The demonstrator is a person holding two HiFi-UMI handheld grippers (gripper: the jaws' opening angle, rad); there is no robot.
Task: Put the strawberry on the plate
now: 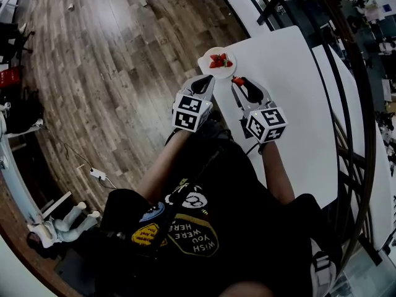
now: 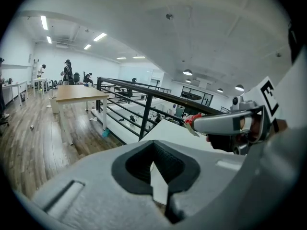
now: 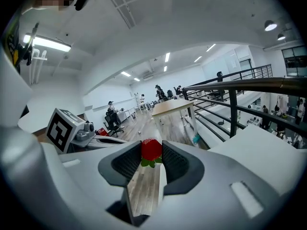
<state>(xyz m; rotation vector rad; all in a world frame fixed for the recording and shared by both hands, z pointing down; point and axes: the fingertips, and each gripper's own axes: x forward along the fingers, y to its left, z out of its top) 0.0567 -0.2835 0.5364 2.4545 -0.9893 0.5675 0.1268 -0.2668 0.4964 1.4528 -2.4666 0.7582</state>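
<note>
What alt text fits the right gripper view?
The right tool grips a red strawberry with green leaves between its jaw tips. The left tool with its marker cube sits at left; a black railing and wood floor lie beyond.

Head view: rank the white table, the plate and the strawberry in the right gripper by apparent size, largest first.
1. white table
2. plate
3. strawberry, held in the right gripper
The gaps are clear, so nothing is too close to call.

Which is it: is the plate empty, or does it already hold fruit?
Not empty. In the head view the plate holds a cluster of red strawberries.
</note>
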